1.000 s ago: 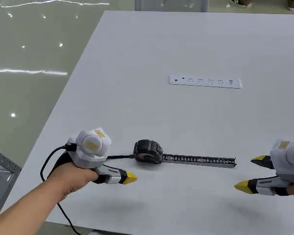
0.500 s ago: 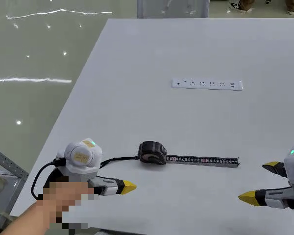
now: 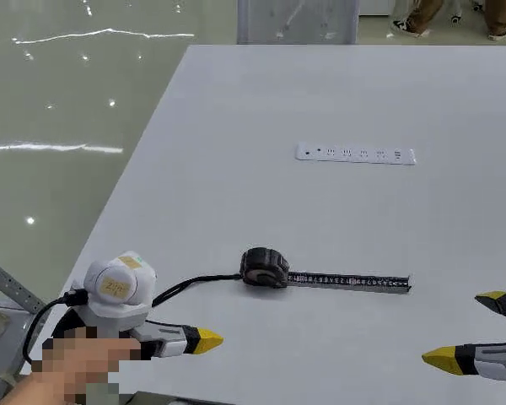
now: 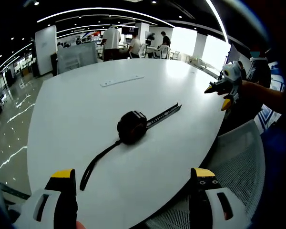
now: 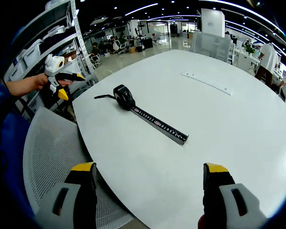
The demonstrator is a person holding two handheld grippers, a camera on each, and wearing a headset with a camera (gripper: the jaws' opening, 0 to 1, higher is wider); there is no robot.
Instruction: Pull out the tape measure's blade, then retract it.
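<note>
The left gripper (image 4: 132,175) is hovering at the table's (image 3: 236,126) near edge, jaws apart, empty. The tape measure (image 3: 264,267) is lying between the grippers, its blade (image 3: 347,280) extended rightward. The right gripper (image 3: 465,327) is waiting wide open. Retraction likely comes next, which means steadying the case.

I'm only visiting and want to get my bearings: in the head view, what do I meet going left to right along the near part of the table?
left gripper → tape measure case → pulled-out blade → right gripper. Both grippers have their jaws open and hold nothing.
</note>
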